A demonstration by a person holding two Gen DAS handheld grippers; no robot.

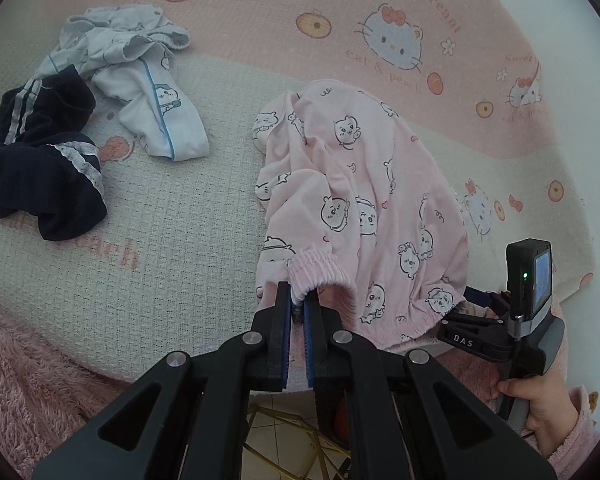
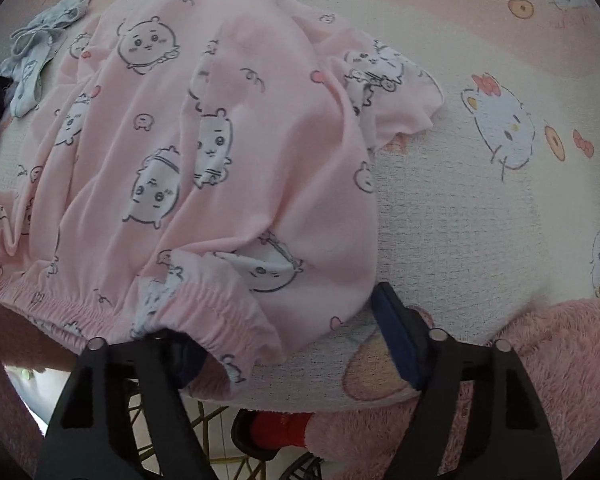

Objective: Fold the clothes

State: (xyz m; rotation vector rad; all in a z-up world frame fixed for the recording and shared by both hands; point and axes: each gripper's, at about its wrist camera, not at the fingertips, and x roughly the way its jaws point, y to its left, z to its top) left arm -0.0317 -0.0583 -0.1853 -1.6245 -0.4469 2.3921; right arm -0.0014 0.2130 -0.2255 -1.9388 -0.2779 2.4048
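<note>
Pink pants in left tool

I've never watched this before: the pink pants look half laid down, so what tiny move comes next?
Probably the left tool lets go: it pinches the pink pants' waistband, while the right tool stands open and the pink pants lie on the blanket.

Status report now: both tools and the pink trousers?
Left tool shut on pink trousers waistband. Right tool open, trousers released. Nothing in the way.

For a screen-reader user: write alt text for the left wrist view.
The left tool pinches the elastic waistband of pink cartoon-print pants on a pink cat-print blanket. Navy pants and a pale blue garment lie crumpled behind.
</note>
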